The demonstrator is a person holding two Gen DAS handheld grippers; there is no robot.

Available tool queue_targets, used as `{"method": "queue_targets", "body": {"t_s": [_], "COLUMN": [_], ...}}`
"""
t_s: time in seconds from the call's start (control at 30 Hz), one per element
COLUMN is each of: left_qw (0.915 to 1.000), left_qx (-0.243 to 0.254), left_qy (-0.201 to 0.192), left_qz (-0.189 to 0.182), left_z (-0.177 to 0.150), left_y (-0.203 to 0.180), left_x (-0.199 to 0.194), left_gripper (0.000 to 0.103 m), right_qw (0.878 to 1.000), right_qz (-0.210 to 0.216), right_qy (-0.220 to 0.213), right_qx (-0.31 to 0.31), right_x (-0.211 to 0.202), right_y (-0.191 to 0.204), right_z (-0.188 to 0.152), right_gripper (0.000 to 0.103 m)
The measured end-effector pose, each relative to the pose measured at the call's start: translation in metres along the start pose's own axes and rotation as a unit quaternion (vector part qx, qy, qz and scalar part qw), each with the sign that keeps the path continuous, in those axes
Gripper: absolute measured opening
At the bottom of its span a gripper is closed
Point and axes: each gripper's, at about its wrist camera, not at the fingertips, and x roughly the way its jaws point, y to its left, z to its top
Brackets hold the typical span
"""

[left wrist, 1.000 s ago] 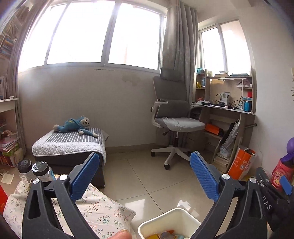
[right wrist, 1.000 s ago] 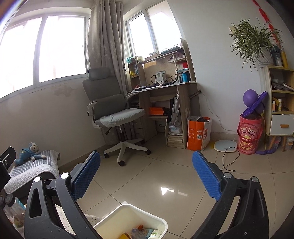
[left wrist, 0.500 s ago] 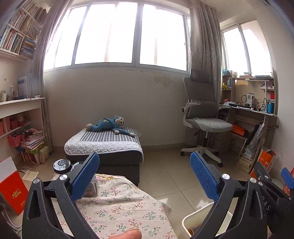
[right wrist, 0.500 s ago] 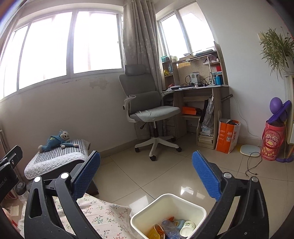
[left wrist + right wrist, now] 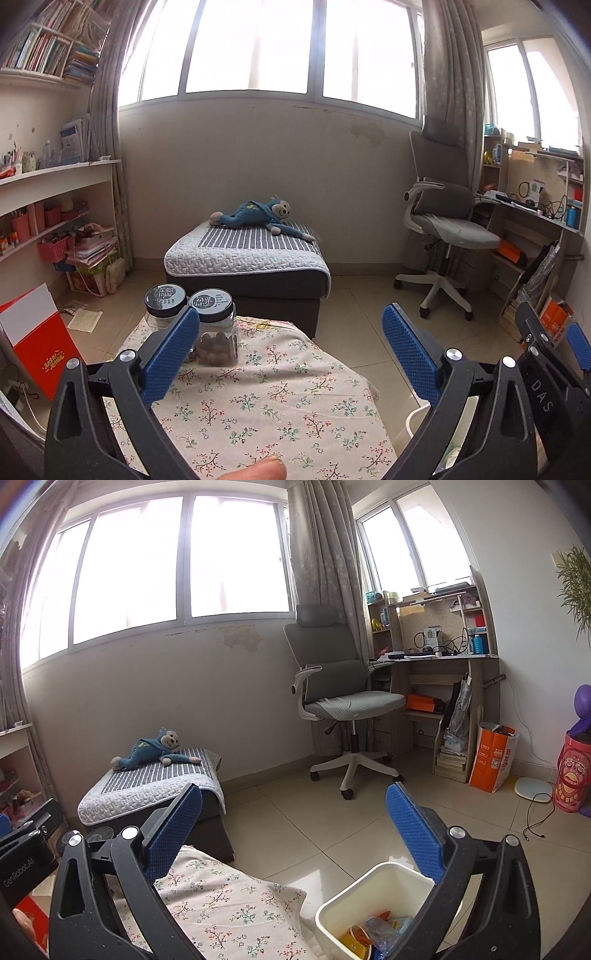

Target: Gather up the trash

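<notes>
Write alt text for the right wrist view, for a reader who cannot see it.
The right tool is open and empty above a white bin holding wrappers and a crumpled plastic bottle, beside a table with a floral tablecloth. Beyond are a grey office chair, a cluttered desk and a blue monkey toy on an ottoman.

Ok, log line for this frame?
left gripper: open, empty | right gripper: open, empty | trash bin: holds trash | floral tablecloth: two jars

Two black-lidded jars [image 5: 201, 325] stand side by side at the far left of a floral tablecloth [image 5: 258, 402], a blue plush monkey [image 5: 255, 216] lies on a striped ottoman [image 5: 245, 258] beyond, and a grey office chair [image 5: 443, 221] faces a cluttered desk [image 5: 535, 221] far right.
</notes>
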Motion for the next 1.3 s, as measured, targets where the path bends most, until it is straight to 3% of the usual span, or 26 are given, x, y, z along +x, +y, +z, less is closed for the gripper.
{"method": "queue_targets", "body": {"t_s": [1.07,1.3], "left_qw": [0.9994,0.9997], "left_qx": [0.000,0.009], "left_qy": [0.019,0.000], "left_qz": [0.028,0.024], "left_z": [-0.0032,-0.0063], "left_y": [0.0109,0.0081], "left_x": [0.0075,0.0053], "left_gripper": [0.096,0.094], "right_qw": [1.000,0.999], "right_qz": [0.006,0.007], "right_qy": [0.009,0.013], "right_qx": [-0.023,-0.029], "right_x": [0.0039,0.0048], "right_y": [0.0107,0.0113], "right_z": [-0.0043,-0.0043], "right_gripper": [0.096,0.096]}}
